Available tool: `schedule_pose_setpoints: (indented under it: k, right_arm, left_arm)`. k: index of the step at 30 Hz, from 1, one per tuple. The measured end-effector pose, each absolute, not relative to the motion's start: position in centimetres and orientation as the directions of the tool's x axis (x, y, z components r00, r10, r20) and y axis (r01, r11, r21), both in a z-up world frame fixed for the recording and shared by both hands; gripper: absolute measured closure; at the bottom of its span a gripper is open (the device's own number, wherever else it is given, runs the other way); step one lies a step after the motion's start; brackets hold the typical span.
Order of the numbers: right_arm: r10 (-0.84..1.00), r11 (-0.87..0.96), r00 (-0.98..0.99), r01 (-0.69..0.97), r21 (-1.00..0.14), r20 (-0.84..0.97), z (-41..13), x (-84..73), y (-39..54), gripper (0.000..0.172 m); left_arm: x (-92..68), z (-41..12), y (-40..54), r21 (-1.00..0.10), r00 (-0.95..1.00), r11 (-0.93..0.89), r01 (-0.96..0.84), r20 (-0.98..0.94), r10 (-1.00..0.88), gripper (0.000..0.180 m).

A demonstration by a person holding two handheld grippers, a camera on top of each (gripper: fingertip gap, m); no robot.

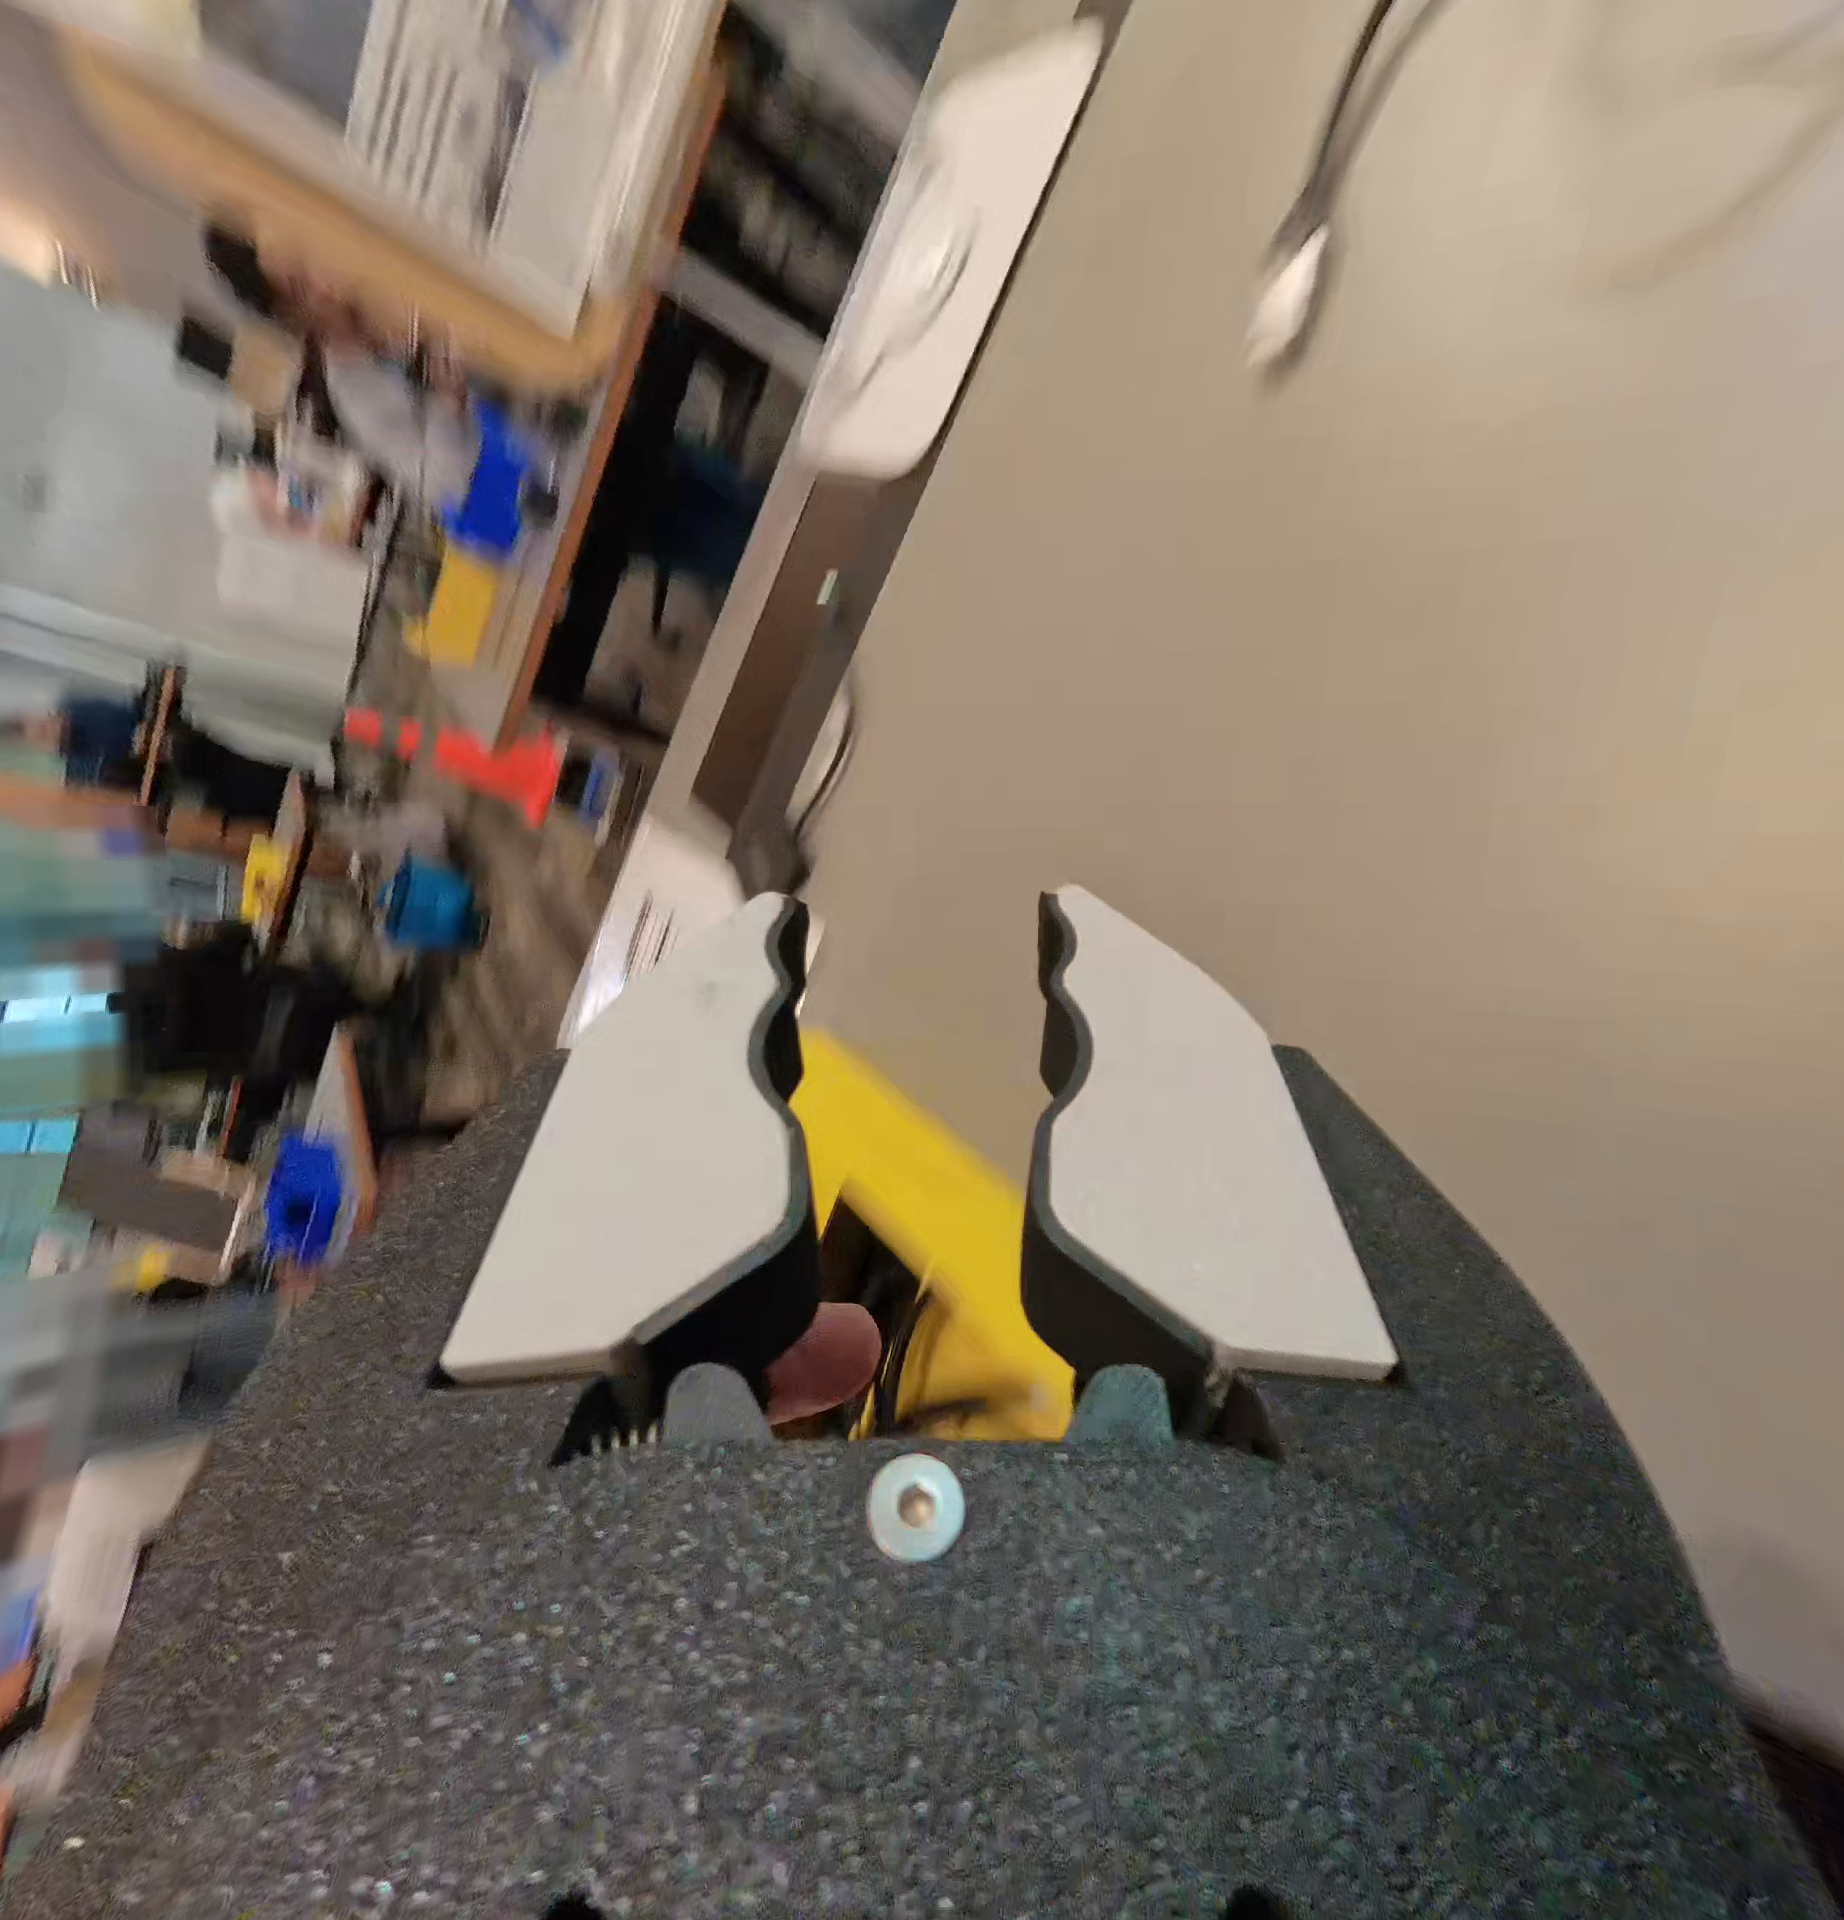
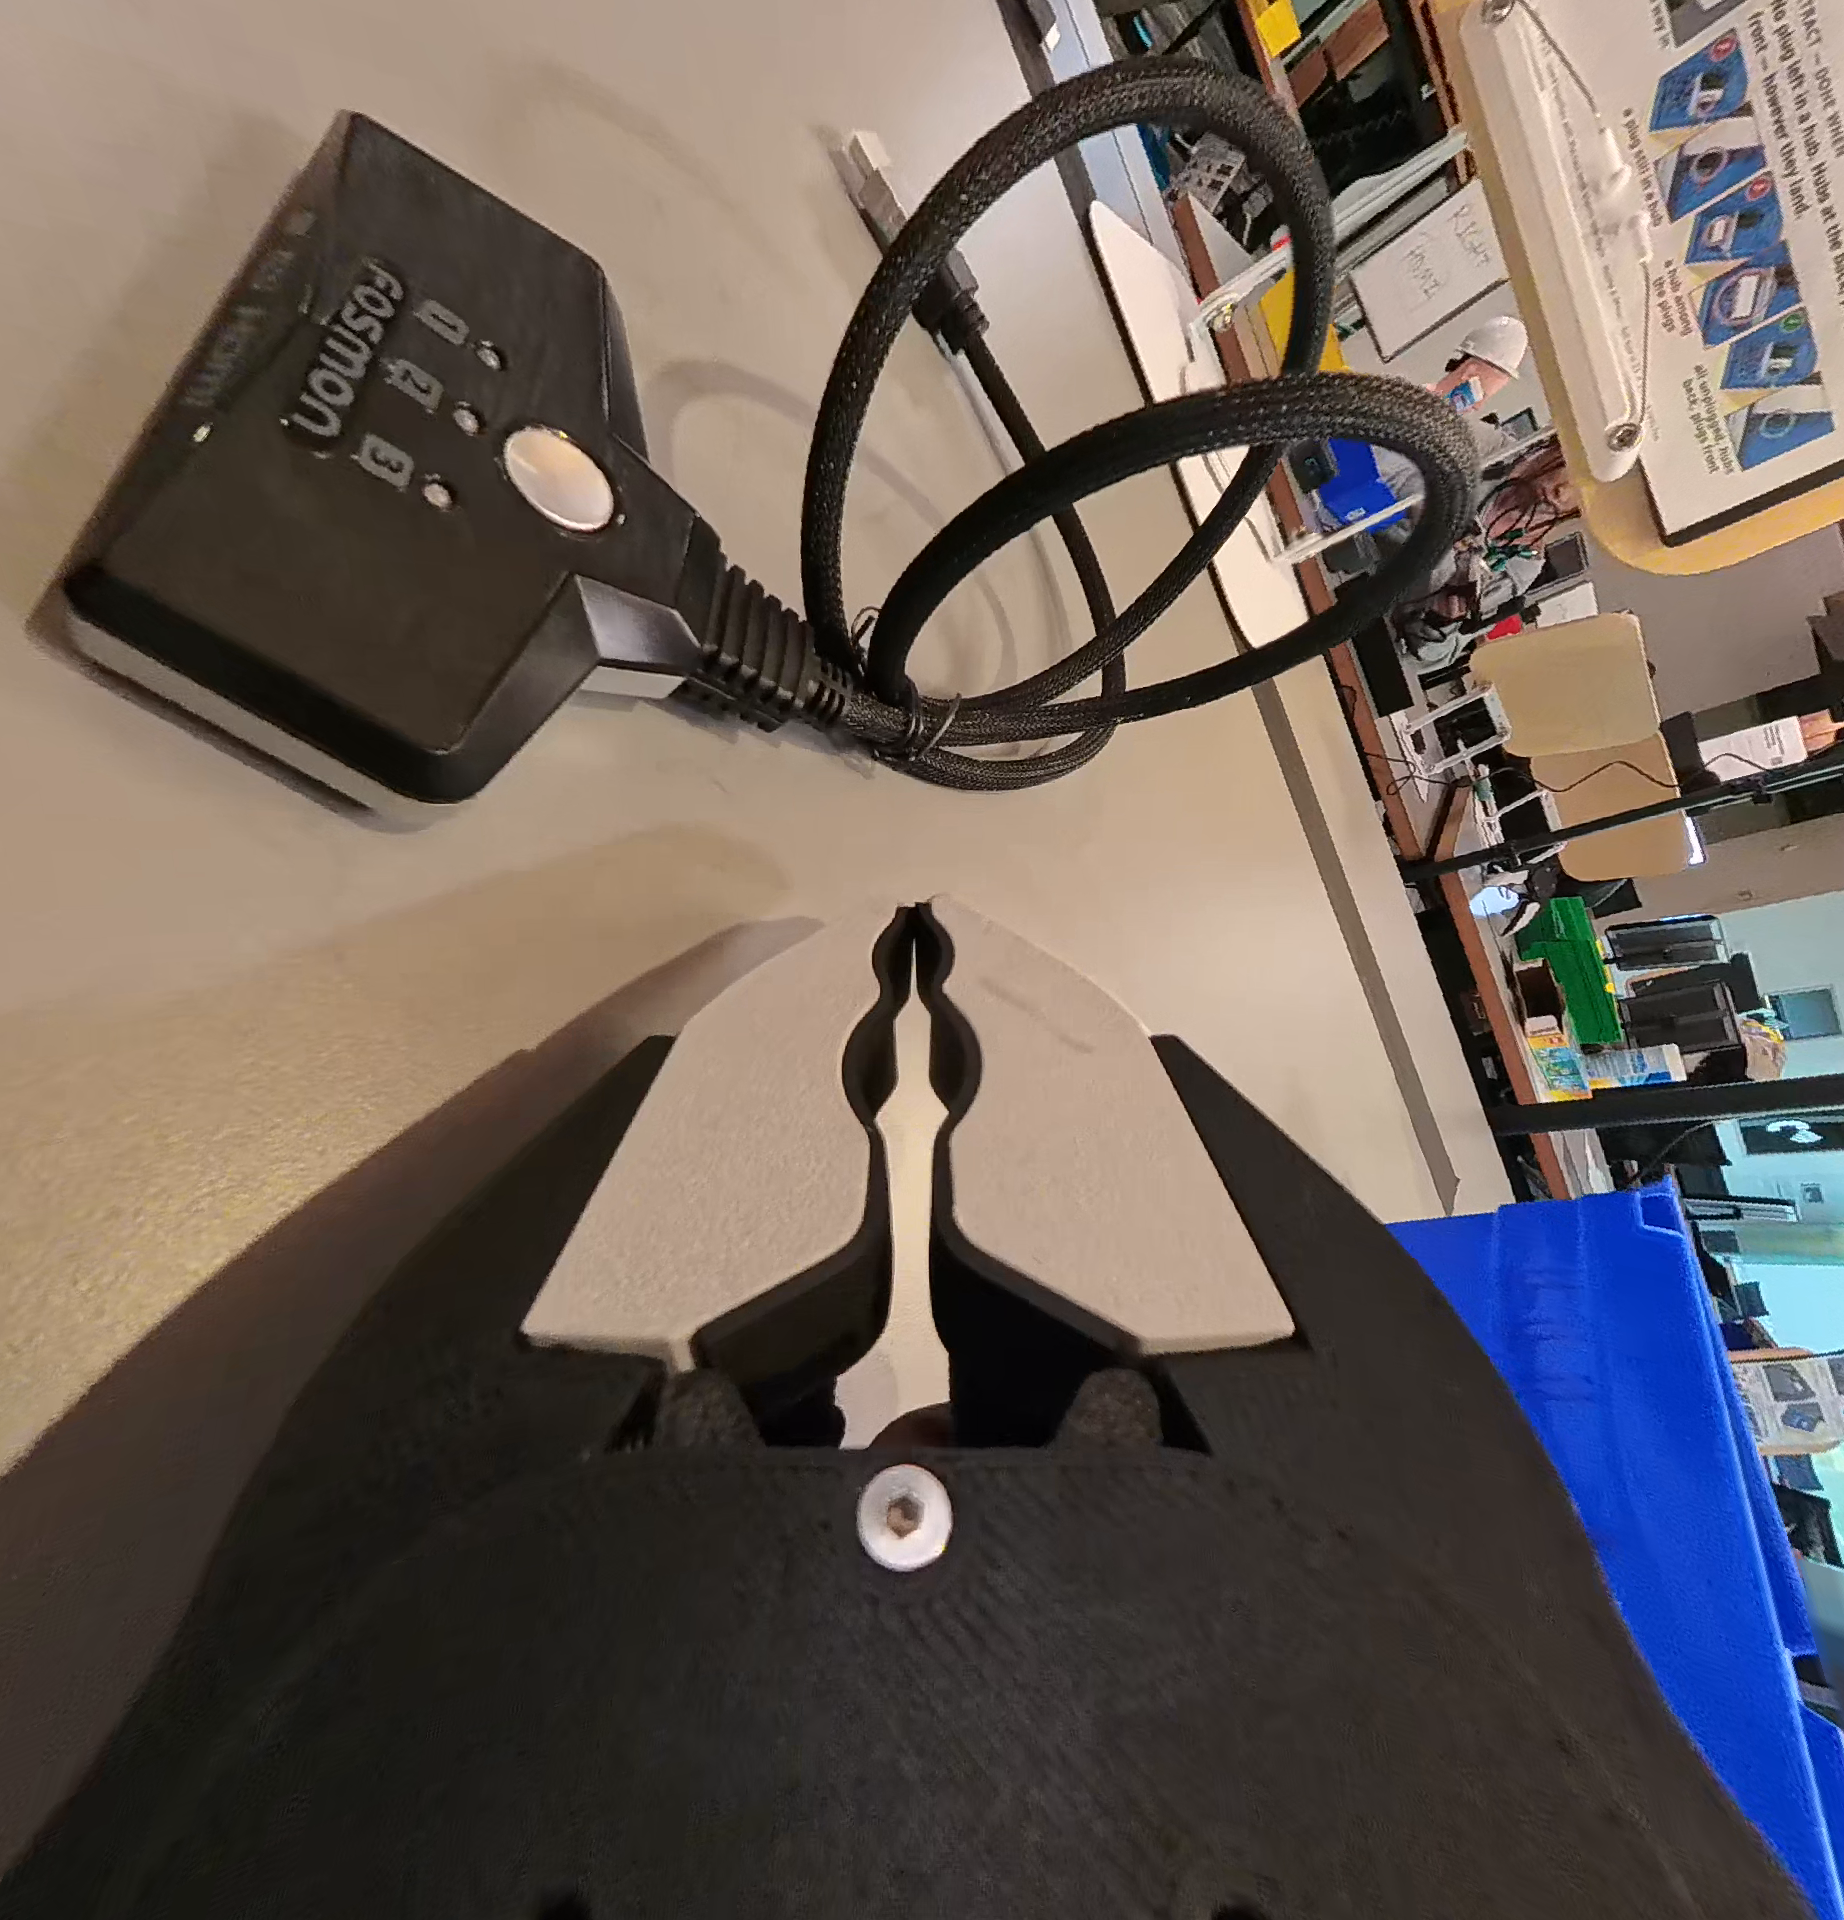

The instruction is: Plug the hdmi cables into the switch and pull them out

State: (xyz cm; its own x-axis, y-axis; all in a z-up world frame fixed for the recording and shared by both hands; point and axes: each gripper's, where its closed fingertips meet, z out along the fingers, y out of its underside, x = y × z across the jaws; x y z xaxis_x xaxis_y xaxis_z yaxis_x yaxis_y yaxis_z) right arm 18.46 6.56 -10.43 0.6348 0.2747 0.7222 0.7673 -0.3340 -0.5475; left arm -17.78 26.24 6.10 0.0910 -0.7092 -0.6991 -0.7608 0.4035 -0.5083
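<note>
My left gripper [image 1: 923, 935] is open with nothing between its fingers, held over the beige table [image 1: 1417, 831]; its view is blurred. A blurred cable plug [image 1: 1292, 291] shows at the upper right of that view, apart from the fingers. My right gripper [image 2: 920, 920] is shut with nothing between its pads, low over the table [image 2: 274, 1039]. A black switch box [image 2: 346, 468] with a round silver button lies ahead and to the left of it. The box's black braided cable [image 2: 1053, 416] is coiled and tied, ahead of the fingertips.
A yellow bin [image 1: 897, 1143] lies below the left fingers. A blue bin [image 2: 1624, 1507] stands at the right of the right gripper. A white tray [image 1: 928, 312] sits at the table's edge. Shelves and benches with clutter lie beyond the table edge [image 2: 1344, 883]. Spacing between my two grippers at the tips: around 45 cm.
</note>
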Motion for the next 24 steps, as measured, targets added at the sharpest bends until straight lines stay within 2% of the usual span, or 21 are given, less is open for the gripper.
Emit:
schedule_pose_setpoints:
  k: [4, 8, 11, 15, 18, 21, 24]
  right_arm:
    - [0.272, -0.351, 0.615, 0.78, -0.518, 0.74, -10.8, 18.6, 6.7, 0.172]
    - [0.255, -0.368, 0.617, 0.774, -0.516, 0.744, -10.7, 18.9, 6.8, 0.172]
    - [0.243, -0.37, 0.605, 0.78, -0.504, 0.758, -10.7, 19.0, 6.9, 0.172]
    - [0.236, -0.366, 0.591, 0.789, -0.493, 0.771, -10.7, 19.0, 6.9, 0.172]
    - [0.231, -0.368, 0.587, 0.791, -0.489, 0.776, -10.7, 19.0, 6.9, 0.172]
    - [0.224, -0.376, 0.587, 0.789, -0.487, 0.778, -10.7, 19.1, 7.1, 0.172]
    - [0.223, -0.376, 0.586, 0.789, -0.486, 0.779, -10.7, 19.2, 7.1, 0.172]
  left_arm:
    - [-28.8, 5.9, 32.3, -0.384, 0.186, 0.117, -0.916, -0.665, -0.723, 0.138]
    - [-35.7, 0.8, 36.1, -0.276, 0.262, -0.128, -0.953, -0.532, -0.805, 0.138]
    - [-37.1, -3.3, 37.7, -0.27, 0.359, -0.263, -0.926, -0.418, -0.834, 0.137]
    - [-38.2, -7.4, 39.4, -0.195, 0.407, -0.358, -0.913, -0.372, -0.834, 0.138]
    - [-38.8, -9.3, 40.4, -0.13, 0.372, -0.35, -0.928, -0.403, -0.837, 0.139]
    - [-39.2, -9.6, 41.3, -0.078, 0.323, -0.327, -0.942, -0.481, -0.815, 0.152]
    - [-39.0, -9.2, 41.3, -0.069, 0.293, -0.3, -0.951, -0.506, -0.811, 0.157]
